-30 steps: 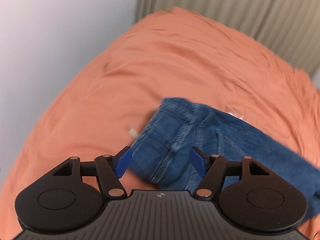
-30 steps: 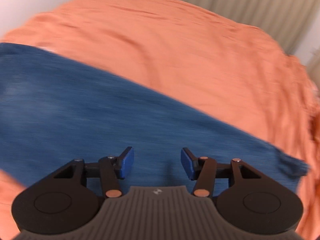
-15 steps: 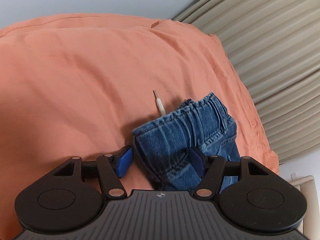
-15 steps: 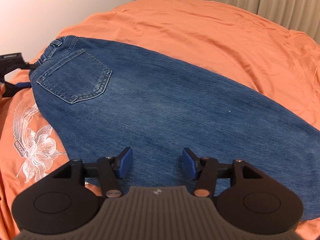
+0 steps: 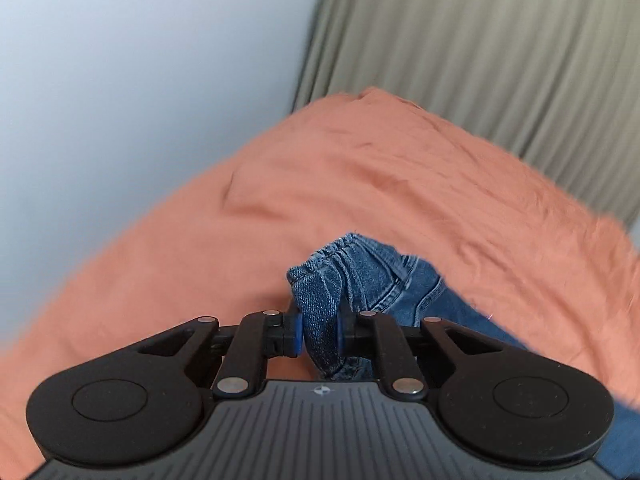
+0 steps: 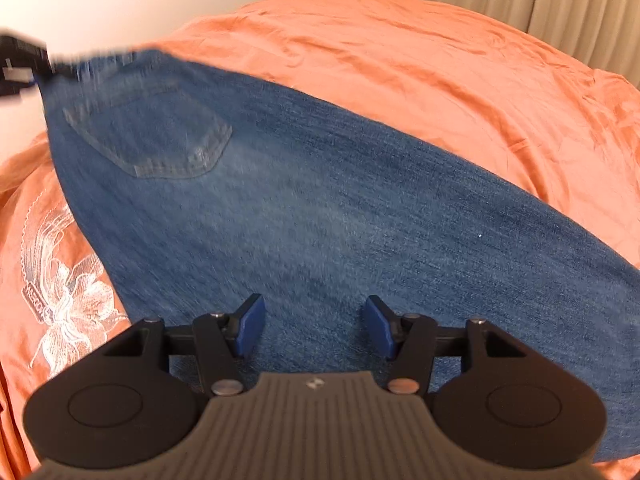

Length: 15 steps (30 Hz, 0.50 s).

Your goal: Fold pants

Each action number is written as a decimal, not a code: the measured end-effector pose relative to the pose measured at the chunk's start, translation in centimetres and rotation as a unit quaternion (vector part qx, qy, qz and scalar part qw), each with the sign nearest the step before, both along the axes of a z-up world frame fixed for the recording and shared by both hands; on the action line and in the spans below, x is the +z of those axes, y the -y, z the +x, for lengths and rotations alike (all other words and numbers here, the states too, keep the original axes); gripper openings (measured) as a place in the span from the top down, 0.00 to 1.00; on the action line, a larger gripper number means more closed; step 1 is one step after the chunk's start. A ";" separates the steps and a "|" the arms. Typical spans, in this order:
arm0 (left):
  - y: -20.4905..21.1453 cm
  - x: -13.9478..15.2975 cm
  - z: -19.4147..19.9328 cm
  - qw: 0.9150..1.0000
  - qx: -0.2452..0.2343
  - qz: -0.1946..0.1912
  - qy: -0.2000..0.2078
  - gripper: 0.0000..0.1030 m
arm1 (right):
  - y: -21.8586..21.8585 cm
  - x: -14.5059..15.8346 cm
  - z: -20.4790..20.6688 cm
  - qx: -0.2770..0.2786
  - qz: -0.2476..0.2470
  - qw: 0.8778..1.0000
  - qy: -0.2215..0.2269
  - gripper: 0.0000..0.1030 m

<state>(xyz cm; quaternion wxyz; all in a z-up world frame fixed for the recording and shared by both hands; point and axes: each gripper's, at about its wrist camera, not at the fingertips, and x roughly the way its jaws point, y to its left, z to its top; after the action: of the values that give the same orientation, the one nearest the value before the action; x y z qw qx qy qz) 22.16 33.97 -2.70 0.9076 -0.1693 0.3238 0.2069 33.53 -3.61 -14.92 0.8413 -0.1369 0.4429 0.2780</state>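
Your left gripper [image 5: 318, 330] is clamped on a bunched fold of the jeans [image 5: 360, 280] at the waistband, with denim pinched between its blue pads [image 5: 297, 332]. From this view you see only that gathered corner, with the orange bed [image 5: 360, 184], a pale wall [image 5: 140, 80] on the left and a curtain [image 5: 480, 60] on the right beyond it.

The right wrist view shows what the left cannot: the jeans [image 6: 320, 208] spread flat across the bed [image 6: 440, 64], back pocket [image 6: 156, 136] at far left, one leg running to the near right. Your right gripper [image 6: 312, 330] hovers over the denim with its fingers apart, holding nothing. At the far left edge your left gripper [image 6: 20, 66] appears blurred at the waistband. A white flower print [image 6: 64, 280] marks the bedding at near left.
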 end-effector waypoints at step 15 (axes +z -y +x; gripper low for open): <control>-1.1 -8.7 2.1 0.988 -0.020 0.101 -0.117 0.31 | 2.8 -2.3 1.5 -0.022 -0.004 0.999 -0.048 0.49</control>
<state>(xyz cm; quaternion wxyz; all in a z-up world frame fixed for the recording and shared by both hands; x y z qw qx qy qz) 24.23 35.09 -11.37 0.8798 -0.0453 0.4086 0.2388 35.00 -6.40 -17.20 0.8245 -0.1172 0.4864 0.2643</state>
